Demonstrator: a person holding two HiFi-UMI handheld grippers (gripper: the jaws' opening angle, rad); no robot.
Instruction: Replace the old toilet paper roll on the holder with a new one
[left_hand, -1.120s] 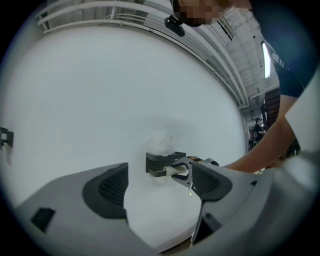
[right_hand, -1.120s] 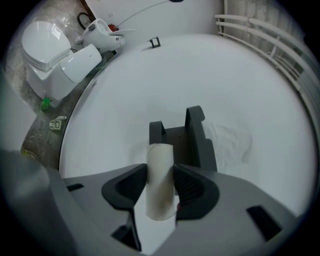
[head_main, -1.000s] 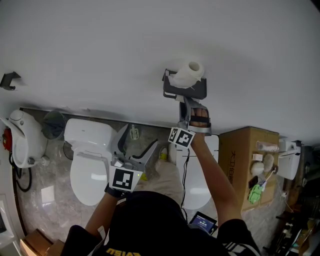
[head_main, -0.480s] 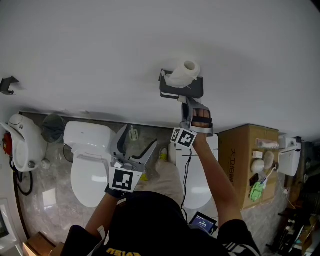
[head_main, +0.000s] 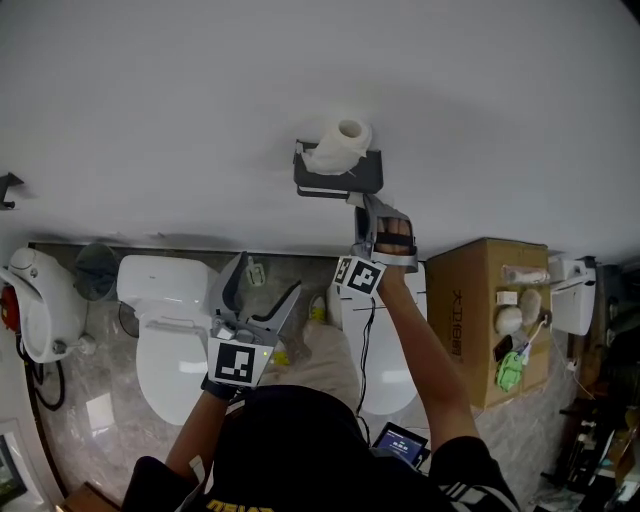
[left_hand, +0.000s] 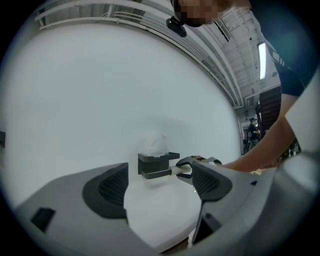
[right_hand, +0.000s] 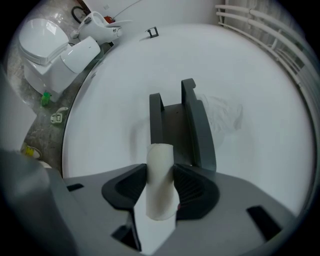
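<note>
Grip: our left gripper (left_hand: 160, 186) waits low, jaws spread and empty | our right gripper (right_hand: 161, 186) pinches the old bare cardboard tube (right_hand: 159, 160) right beside the dark grey wall holder (right_hand: 177, 125), likely making room | new white paper roll (head_main: 340, 145) sits atop the holder, handy for loading.

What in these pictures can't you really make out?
- Head view: the right tongs hide most of the cardboard tube they grip.
- Right gripper view: the holder hides most of the toilet paper roll.
- Head view: the items on the cardboard box are too small to name.
</note>
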